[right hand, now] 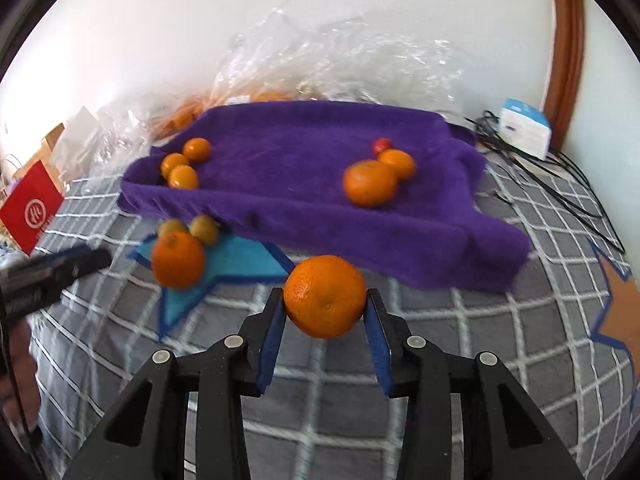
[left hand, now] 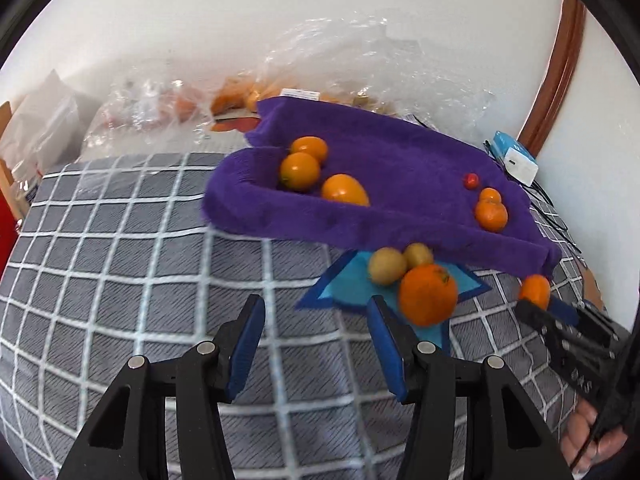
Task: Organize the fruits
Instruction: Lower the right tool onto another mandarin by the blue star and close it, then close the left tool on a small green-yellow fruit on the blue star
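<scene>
Right tool (right hand: 325, 300) grips a mandarin (right hand: 325, 297) between its blue pads (right hand: 273, 336), one pad on each side of the fruit. The fruit is held above the checked sheet (right hand: 460, 344), just in front of the near edge of the purple towel (right hand: 304, 200).

Left tool (left hand: 316, 312) stands wide, nothing between its pads (left hand: 246, 344); it hovers over the sheet, in front of the towel's near-left part.

Blue star mat (right hand: 236, 264) lies on the sheet, its far part tucked under the towel's near edge. On it: one orange (right hand: 178, 258) and two yellow-green fruits (right hand: 205, 229) touching behind it, right at the towel edge.

On the towel, left side: three small orange fruits (right hand: 184, 178) in a tight cluster. On the towel, right side: a mandarin-sized orange fruit (right hand: 370, 183), a smaller one (right hand: 398, 163) touching behind it, and a small red fruit (right hand: 382, 145) behind that.

Behind the towel: crumpled clear bags (right hand: 340, 64) with more orange fruit inside, against the white wall. Right of the towel: a white-and-blue box (right hand: 524, 128) and black cables (right hand: 552, 184). Left of the towel: a red paper bag (right hand: 34, 210). Further right of the towel, an orange mat (right hand: 618, 308) edged in blue, partly out of view.

Both views are somewhat motion-blurred.
</scene>
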The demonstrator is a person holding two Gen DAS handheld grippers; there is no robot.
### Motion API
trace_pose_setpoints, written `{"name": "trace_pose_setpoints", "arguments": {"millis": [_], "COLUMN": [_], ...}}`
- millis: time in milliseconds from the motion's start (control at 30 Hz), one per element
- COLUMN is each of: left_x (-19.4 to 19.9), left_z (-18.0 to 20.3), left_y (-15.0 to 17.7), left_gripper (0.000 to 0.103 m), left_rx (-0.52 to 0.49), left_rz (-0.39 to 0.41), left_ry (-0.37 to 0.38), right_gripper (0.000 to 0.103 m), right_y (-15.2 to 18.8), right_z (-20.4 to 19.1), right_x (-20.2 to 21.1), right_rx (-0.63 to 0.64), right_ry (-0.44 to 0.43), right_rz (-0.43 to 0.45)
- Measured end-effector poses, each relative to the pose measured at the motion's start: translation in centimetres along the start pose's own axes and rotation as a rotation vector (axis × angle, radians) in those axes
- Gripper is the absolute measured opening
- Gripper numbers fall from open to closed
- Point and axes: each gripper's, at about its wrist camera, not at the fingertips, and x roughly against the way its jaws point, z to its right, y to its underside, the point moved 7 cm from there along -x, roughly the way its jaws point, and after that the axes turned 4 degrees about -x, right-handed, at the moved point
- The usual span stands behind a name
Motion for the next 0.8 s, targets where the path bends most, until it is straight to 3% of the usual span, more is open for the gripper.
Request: {"name": "trace_pose_setpoints", "arguments": {"millis": [233, 500, 567, 633, 800], "left_x": [-1.7, -3.5, -3.7, -3.9, -3.4], "left_z": [2.8, 4.4, 4.5, 4.5, 4.3], "left_y": [-1.1, -1.6, -1.6, -1.6, -1.7], "left_gripper": [0.044, 0.044, 0.040, 0.027, 0.026], "left_rx": [-0.080, -0.069, -0.065, -0.049, -0.078], "left_rz": [-0.009, -0.037, -0.030, -0.042, -0.005], "left_ry": [0.029, 0.069, 0.066, 0.067, 0.028], "right_gripper": [0.039, 0.039, 0.039, 0.039, 0.039], "right_y": [1.0, 1.0, 1.0, 1.1, 1.1], "right_z": [1.6, 1.7, 1.7, 1.7, 1.8], "right_x": [-0.3, -0.4, -0.5, -0.5, -0.6], "right_rx": [-0.037, -0.041, -0.040, -0.043, -0.053], "right_ry": [-0.017, -0.019, -0.016, -0.020, -0.028], "right_rz": [-0.009, 0.000, -0.001, -0.002, -0.009]}}
